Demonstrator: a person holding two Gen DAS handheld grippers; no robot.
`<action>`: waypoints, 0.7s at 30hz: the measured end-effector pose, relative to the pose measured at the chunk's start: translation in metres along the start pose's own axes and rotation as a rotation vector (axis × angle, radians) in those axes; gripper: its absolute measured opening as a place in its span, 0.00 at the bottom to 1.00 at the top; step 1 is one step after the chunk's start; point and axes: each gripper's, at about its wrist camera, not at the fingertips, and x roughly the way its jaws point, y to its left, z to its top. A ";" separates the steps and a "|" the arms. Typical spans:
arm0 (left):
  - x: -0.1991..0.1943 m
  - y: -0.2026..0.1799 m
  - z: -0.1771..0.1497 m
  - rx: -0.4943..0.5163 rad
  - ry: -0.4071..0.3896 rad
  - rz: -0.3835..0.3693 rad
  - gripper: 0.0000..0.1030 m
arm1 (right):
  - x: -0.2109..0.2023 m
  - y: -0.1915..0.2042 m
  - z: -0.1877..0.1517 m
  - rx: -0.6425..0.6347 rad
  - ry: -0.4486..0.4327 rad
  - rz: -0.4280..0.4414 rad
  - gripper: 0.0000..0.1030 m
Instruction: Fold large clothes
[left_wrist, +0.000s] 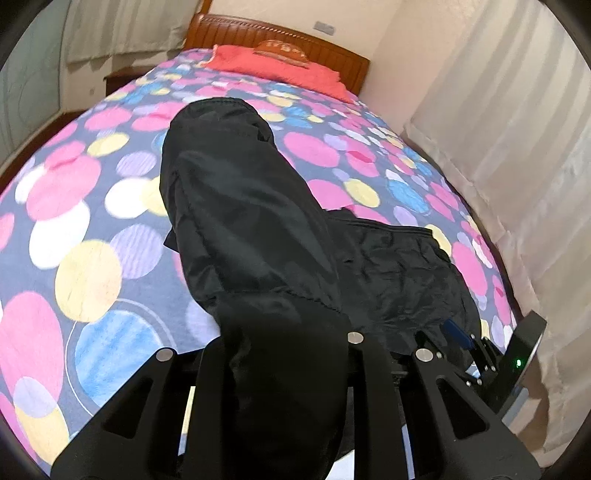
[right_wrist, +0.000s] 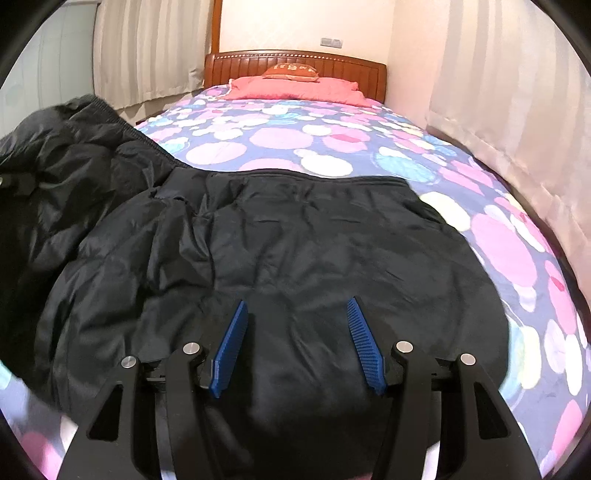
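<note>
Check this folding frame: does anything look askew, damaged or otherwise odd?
Nothing damaged. The black jacket lies wrinkled on the patterned bedspread, one part lifted and draped over the left gripper, hiding its fingers. The right gripper hangs open above the fabric.

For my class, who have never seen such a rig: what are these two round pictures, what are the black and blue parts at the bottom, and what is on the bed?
A person holds a pair of tongs in each hand, each with a wide-angle camera looking along its fingers. The left tongs are shut on part of a black jacket, lifting it off the bedspread with coloured circles. The right tongs, with blue pads, stand open over the jacket's flat part and hold nothing. A red pillow lies by the wooden headboard.
</note>
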 end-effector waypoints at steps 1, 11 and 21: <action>0.000 -0.007 0.001 0.010 0.000 0.003 0.18 | -0.004 -0.007 -0.003 0.007 -0.003 0.003 0.55; 0.017 -0.121 0.010 0.177 0.008 0.055 0.18 | -0.038 -0.066 -0.030 0.096 -0.056 -0.033 0.55; 0.089 -0.215 -0.012 0.298 0.094 0.010 0.18 | -0.026 -0.117 -0.052 0.200 -0.014 -0.069 0.55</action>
